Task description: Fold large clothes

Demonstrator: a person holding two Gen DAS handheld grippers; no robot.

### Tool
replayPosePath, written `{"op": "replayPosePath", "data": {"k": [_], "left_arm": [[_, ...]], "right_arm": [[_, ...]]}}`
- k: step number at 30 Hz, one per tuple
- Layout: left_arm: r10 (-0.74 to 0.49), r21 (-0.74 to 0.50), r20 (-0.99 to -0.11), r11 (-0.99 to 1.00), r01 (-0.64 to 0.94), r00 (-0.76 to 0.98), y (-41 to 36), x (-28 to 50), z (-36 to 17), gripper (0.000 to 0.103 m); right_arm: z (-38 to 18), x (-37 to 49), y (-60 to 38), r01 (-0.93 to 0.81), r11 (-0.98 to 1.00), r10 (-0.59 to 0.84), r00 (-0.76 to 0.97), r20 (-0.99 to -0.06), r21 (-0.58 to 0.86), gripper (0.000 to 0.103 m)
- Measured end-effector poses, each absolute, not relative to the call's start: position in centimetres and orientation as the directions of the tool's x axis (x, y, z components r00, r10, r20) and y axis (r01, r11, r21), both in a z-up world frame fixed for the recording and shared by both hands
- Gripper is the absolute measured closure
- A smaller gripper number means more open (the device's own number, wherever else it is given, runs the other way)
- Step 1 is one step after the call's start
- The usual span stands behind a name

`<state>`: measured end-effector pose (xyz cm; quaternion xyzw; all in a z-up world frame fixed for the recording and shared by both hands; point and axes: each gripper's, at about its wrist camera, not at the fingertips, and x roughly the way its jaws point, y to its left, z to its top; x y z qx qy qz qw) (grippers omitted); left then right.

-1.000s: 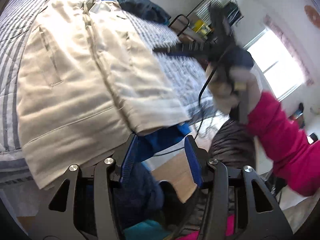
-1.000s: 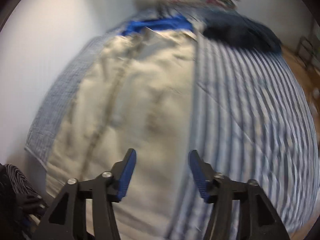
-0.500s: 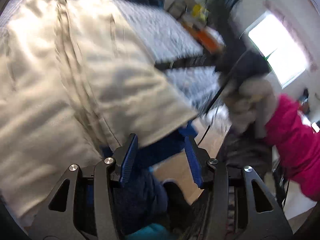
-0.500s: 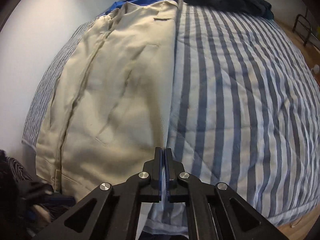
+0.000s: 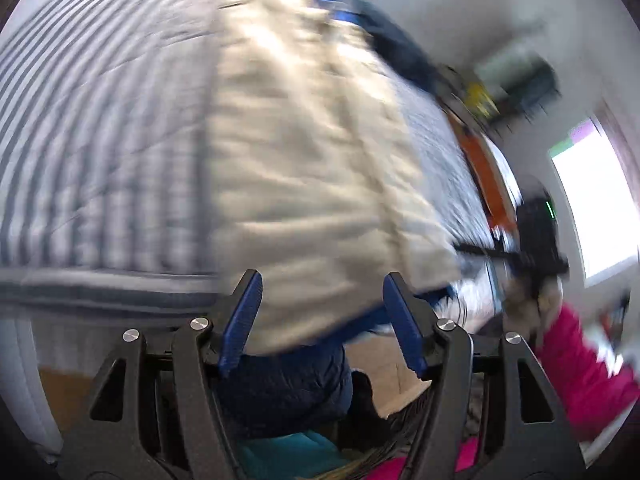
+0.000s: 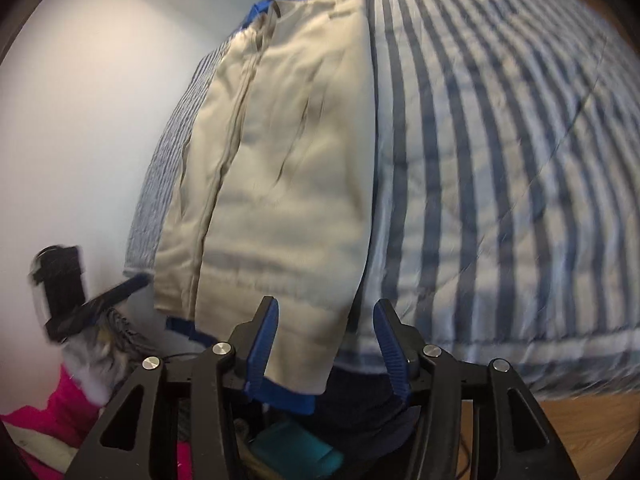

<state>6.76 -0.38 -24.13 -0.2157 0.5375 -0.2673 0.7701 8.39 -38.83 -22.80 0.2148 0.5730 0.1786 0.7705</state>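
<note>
Nearest in each wrist view, the hem of the beige jacket (image 6: 280,184) is found just ahead of the blue pads, hanging a little over the near edge of the bed (image 6: 500,168). The right gripper (image 6: 326,344) is seen with its jaws apart, having just been opening; the jacket's near corner lies between the pads but is not pressed by them. The left gripper (image 5: 322,320) is likewise spread, its jaws just widened, with the hem framed between them and not clamped. The jacket is laid lengthwise, its long axis running away from both grippers toward the collar at the far end, with blue lining (image 6: 288,398) showing under the hem. Each gripper is judged to stand at its own hem corner, neither clearly nearer. The garment rests on a blue-and-white striped quilt. Beyond, a white wall (image 6: 92,120), a bright window (image 5: 592,200) and a strip of wooden floor (image 6: 580,432) are visible; the left view is blurred.
</note>
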Motion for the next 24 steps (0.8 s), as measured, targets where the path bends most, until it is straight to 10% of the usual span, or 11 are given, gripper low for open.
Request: {"op": "replayPosePath", "data": {"k": [4,11,14,18,24], "left_arm": [[-0.661,-0.664,-0.714,0.744,0.078,0.232,0.9,8.8,-27.3,0.039],[-0.687,-0.672,-0.701,0.726,0.144,0.193,-1.3,9.7,-27.6,0.054],[-0.703,-0.682,-0.684,0.711,0.171,0.195,-2.2,9.4,-26.8,0.054],[-0.726,-0.72,-0.672,0.687,0.102,0.144,-1.7,9.6,-28.4,0.039],[-0.733,-0.723,-0.671,0.68,0.122,0.109,-2.6,9.3,-28.4,0.052]], "right_arm": [[-24.1,7.9,-38.7,-0.017,0.818,0.561,0.247,-0.79,0.575,0.051],[-23.9,8.3,-37.4,-0.056,0.825,0.558,0.238,-0.795,0.562,0.087],[-23.4,8.4,-37.3,-0.074,0.822,0.563,0.254,-0.787,0.564,0.083],[-24.5,8.4,-37.7,-0.042,0.785,0.611,0.216,-0.762,0.618,0.054],[-25.3,8.7,-37.0,-0.036,0.748,0.657,0.174,-0.733,0.662,0.072]]}}
